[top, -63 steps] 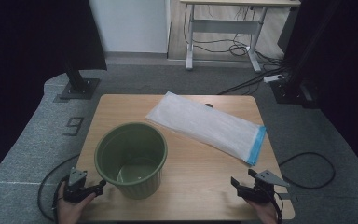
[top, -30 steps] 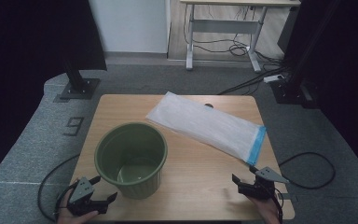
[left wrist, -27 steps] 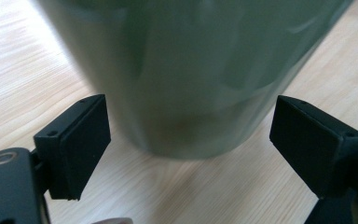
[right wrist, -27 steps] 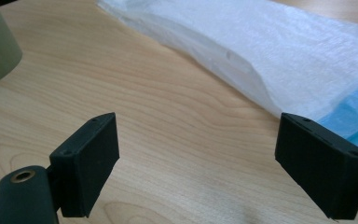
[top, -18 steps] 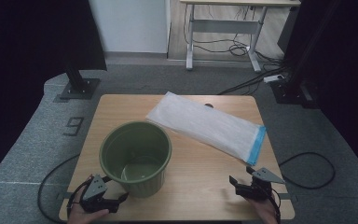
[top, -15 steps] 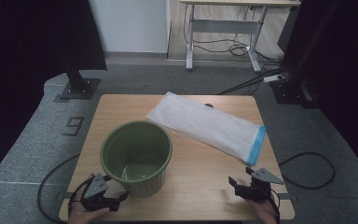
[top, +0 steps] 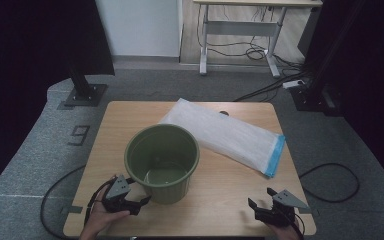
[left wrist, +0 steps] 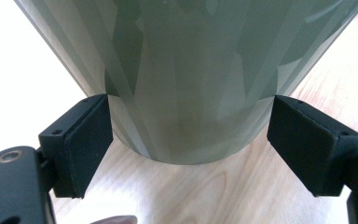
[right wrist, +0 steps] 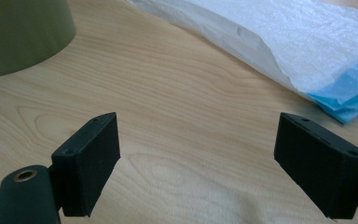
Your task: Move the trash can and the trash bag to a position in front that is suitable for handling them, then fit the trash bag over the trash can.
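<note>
A green plastic bucket (top: 162,162) stands upright and empty on the wooden table (top: 130,120). My left gripper (top: 140,204) is at the bucket's near-left base, open. In the left gripper view the bucket (left wrist: 191,70) fills the gap, and the left gripper (left wrist: 189,135) has a jaw on either side of the base, close to its wall. A white plastic bag (top: 225,135) with a blue end lies flat behind and to the right of the bucket. My right gripper (top: 252,207) rests open near the front right edge, with nothing between its jaws (right wrist: 198,140).
In the right gripper view the bag's blue end (right wrist: 349,93) lies ahead to the right and the bucket's base (right wrist: 18,32) is at the far left. A cable (top: 330,182) loops on the floor to the right. A black stand base (top: 82,95) sits beyond the table's far left corner.
My left gripper has moved right along the front edge up to the bucket's base. The bucket has shifted a little to the right. The right gripper has barely moved.
</note>
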A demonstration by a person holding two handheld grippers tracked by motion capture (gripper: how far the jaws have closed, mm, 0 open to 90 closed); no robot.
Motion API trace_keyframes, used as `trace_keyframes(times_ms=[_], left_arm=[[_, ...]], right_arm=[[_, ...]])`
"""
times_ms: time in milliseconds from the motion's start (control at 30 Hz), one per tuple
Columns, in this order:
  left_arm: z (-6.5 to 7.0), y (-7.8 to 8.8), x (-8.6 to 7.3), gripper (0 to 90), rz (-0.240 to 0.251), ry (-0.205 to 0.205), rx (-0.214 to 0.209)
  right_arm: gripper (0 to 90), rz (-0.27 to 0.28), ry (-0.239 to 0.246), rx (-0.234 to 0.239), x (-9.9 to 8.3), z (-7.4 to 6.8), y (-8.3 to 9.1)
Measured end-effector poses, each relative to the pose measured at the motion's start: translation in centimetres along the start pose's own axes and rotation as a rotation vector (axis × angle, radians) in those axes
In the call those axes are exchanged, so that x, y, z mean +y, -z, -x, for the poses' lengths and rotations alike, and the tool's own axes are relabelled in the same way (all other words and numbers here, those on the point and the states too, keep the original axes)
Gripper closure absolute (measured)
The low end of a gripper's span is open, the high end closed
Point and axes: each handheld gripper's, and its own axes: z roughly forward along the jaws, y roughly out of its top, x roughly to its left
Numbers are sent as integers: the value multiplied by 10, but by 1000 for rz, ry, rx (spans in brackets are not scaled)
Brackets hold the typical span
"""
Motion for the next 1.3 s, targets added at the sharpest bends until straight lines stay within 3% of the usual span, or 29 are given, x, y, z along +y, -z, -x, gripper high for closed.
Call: trace_keyframes(times_ms=[200, 367, 567, 767, 833, 1133, 1167, 1267, 1300], left_arm=[[5, -20, 16, 143, -8, -25, -20], [12, -36, 28, 142, -16, -29, 4], [12, -30, 25, 142, -18, -19, 41], [8, -22, 18, 142, -31, 1, 77], [7, -21, 16, 142, -40, 7, 82], [0, -11, 4, 141, -58, 33, 107], [-3, -9, 1, 142, -59, 46, 105], [-5, -10, -3, 142, -71, 55, 103], [-7, -11, -6, 142, -91, 46, 105]], right_arm=[[138, -5, -4, -7, -4, -3, 5], [138, -18, 11, 2, -5, -8, 2], [137, -24, 35, 9, -3, -11, 1], [134, -10, 5, 47, 2, -13, 0], [130, -1, 20, 48, 7, -16, -1], [128, -18, 21, 10, 45, -6, -36], [136, -16, 34, 4, 60, -6, -48], [152, -23, 44, 15, 72, -6, -60], [159, -44, 50, 28, 85, -7, -78]])
